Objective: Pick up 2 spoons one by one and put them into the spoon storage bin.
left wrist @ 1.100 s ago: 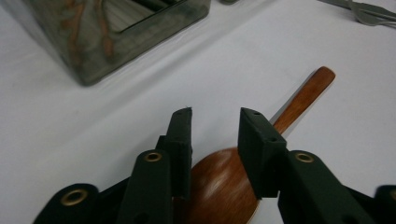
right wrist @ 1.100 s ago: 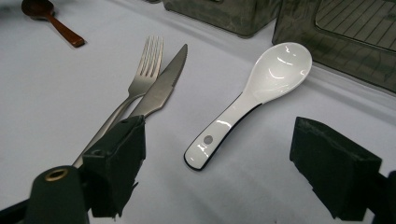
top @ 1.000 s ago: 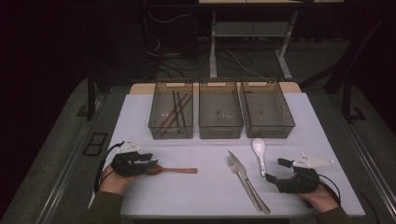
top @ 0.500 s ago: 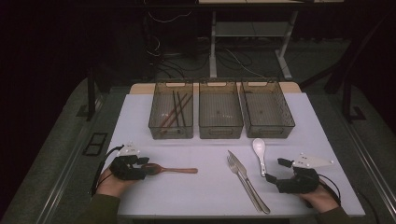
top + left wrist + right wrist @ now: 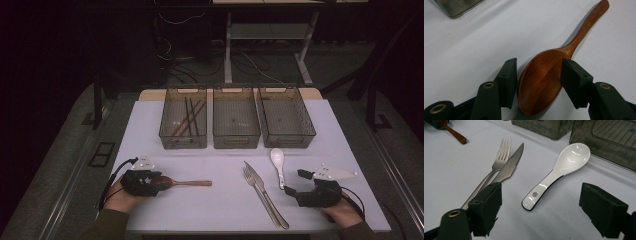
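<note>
Wooden spoon (image 5: 541,82): light, stiff, not fragile; left tool (image 5: 537,80) brackets its bowl, one jaw touching, not yet clamped; right tool (image 5: 551,210) gapes wide.

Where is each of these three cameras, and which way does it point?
High view: above the person's side, looking forward and down on the white table and three bins; both hands and forearms show.
Left gripper view: rides the left gripper, looking along its jaws at the wooden spoon.
Right gripper view: rides the right gripper, facing the white spoon, fork and knife.
Shared: the high view also shows all four utensils.
</note>
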A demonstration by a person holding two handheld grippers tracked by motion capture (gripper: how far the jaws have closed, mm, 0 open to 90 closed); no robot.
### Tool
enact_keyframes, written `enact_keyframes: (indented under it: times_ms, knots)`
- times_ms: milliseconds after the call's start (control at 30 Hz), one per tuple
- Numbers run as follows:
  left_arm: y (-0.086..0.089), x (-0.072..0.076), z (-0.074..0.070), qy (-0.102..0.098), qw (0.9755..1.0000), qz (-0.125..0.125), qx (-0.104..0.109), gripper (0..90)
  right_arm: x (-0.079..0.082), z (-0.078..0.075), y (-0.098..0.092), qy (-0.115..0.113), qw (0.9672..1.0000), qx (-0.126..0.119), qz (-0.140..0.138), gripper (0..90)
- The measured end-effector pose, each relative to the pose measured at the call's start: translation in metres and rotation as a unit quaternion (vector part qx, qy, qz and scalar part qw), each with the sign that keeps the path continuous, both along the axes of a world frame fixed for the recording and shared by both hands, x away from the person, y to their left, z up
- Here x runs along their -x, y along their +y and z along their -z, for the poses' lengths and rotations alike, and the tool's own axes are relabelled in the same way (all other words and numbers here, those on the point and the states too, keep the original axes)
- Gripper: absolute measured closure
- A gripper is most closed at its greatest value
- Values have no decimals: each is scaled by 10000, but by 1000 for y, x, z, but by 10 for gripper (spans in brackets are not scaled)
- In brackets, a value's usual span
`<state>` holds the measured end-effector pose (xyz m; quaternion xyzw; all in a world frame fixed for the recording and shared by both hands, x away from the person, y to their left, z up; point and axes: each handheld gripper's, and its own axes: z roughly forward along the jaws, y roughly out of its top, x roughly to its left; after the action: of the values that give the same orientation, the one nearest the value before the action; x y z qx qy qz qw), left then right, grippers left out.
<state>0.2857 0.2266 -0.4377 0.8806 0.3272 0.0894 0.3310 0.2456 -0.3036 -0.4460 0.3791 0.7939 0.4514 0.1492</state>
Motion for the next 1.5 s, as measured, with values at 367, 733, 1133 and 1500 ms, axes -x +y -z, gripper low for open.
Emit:
enact_keyframes:
  times_ms: [367,733,1133,1500]
  knots:
    - [-4,4,-1,-90,9994,221,-240,494,0,0,1,14,10000,54,7,179]
    - [-3,8,-2,-198,9986,370,-328,571,0,1,1,14,10000,71,-7,179]
    - [-7,11,-7,-342,9970,640,-271,768,0,1,1,9,10000,75,-21,179]
    - [-11,10,-8,-238,9974,662,-178,802,0,1,2,12,10000,86,-27,179]
